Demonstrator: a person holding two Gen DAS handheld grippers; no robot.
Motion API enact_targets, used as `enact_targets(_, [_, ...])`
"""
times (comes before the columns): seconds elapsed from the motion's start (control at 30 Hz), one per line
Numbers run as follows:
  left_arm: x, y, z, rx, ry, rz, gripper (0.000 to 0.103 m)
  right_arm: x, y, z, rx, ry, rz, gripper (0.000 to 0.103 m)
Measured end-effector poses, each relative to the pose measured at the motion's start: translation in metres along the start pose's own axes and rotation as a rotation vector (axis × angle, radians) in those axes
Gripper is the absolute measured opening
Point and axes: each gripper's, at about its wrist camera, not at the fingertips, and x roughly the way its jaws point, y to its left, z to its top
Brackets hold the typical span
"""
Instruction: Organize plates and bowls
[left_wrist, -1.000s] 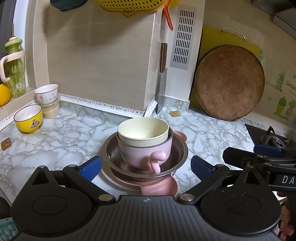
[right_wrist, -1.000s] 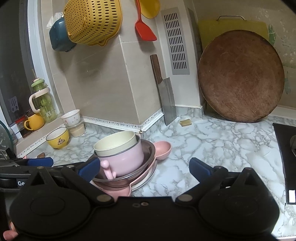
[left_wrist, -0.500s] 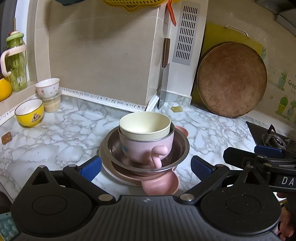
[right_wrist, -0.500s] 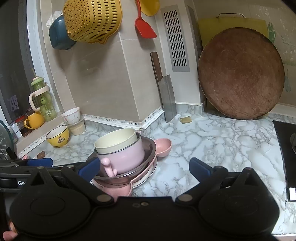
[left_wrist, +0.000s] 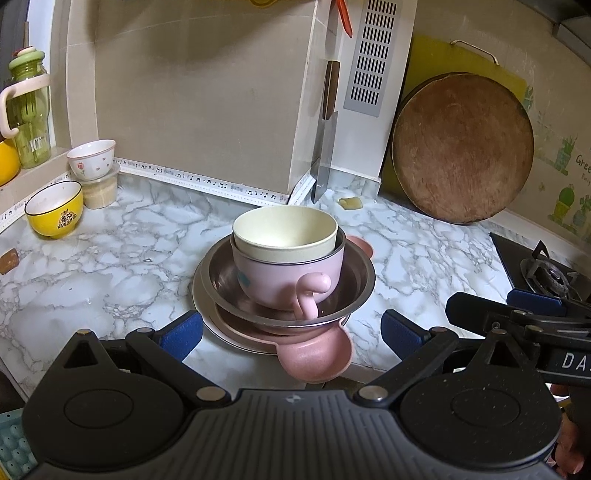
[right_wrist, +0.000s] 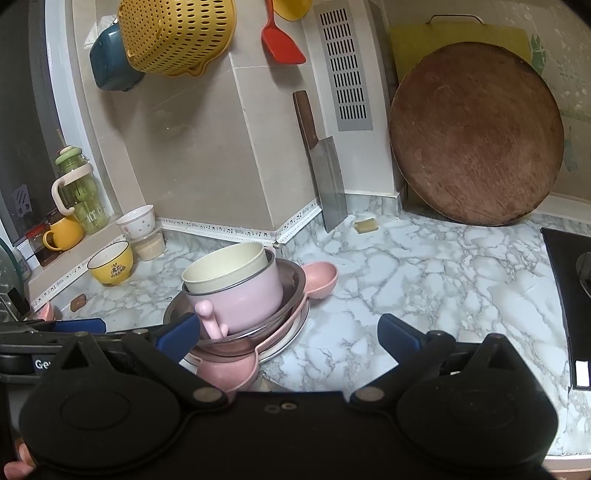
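A stack stands on the marble counter: a cream bowl inside a pink handled cup, inside a steel bowl, on a pink eared plate and a white plate. The stack also shows in the right wrist view, with the cream bowl on top. My left gripper is open and empty, just in front of the stack. My right gripper is open and empty, to the right of the stack; its left finger is close to the cup handle.
A yellow bowl and a white flowered bowl on a tub stand at the left. A cleaver and a round wooden board lean on the back wall. A stove is at the right. A colander hangs above.
Both grippers have drawn back and lifted slightly, so the stack sits a little farther away in both views. Nothing was grasped.
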Motion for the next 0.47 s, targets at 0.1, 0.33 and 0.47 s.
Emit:
enact_targets(0.1, [0.0007, -0.0004, -0.0001, 0.003, -0.001, 0.002, 0.103, -0.0002, -0.0008, 0.0000, 0.001, 0.002, -0.001, 0.103])
enact_targets(0.33, [0.0042, -0.0012, 0.0016, -0.002, 0.002, -0.002, 0.103, 0.0011, -0.0024, 0.0006, 0.000, 0.004, -0.002, 0.103])
enact_targets(0.47, [0.0071, -0.0023, 0.0038, -0.001, -0.001, 0.001, 0.103, 0.0034, -0.0057, 0.0026, -0.003, 0.005, 0.000, 0.103])
